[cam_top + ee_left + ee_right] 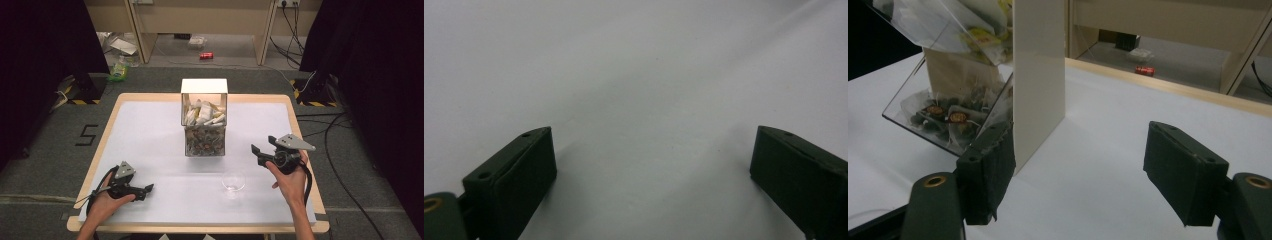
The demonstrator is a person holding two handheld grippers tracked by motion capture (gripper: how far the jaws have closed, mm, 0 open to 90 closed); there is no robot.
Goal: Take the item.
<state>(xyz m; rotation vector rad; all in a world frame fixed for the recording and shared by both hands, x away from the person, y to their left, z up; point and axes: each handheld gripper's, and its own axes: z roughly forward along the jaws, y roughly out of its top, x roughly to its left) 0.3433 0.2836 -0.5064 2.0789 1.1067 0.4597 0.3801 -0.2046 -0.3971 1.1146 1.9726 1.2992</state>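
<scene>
My worktop (150, 125) is big and white with a wooden edge. In the middle, toward the far side, stands a tall box (204, 120). It has a cream back and top and see-through slanted bins in front. The top bin holds pale paper packets (204, 114). The bottom bin holds little tea bags (945, 116) with round red and gold tags. From my right tongs' view the box is close by, a bit to the left, and its cream side wall stands straight up.

Nearer to me, right of the middle, sits a small clear glass cup (233, 181). It stands upright on the worktop, apart from the box, and I cannot tell if anything is in it.

My right tongs (261, 152) are up off the worktop beside the cup, pointing toward the box. They are partly open, grasp nothing and touch nothing.

My left tongs (146, 191) rest low at the near left side of the worktop, well apart from the box and cup. They are wide open, with just bare white worktop between them.
</scene>
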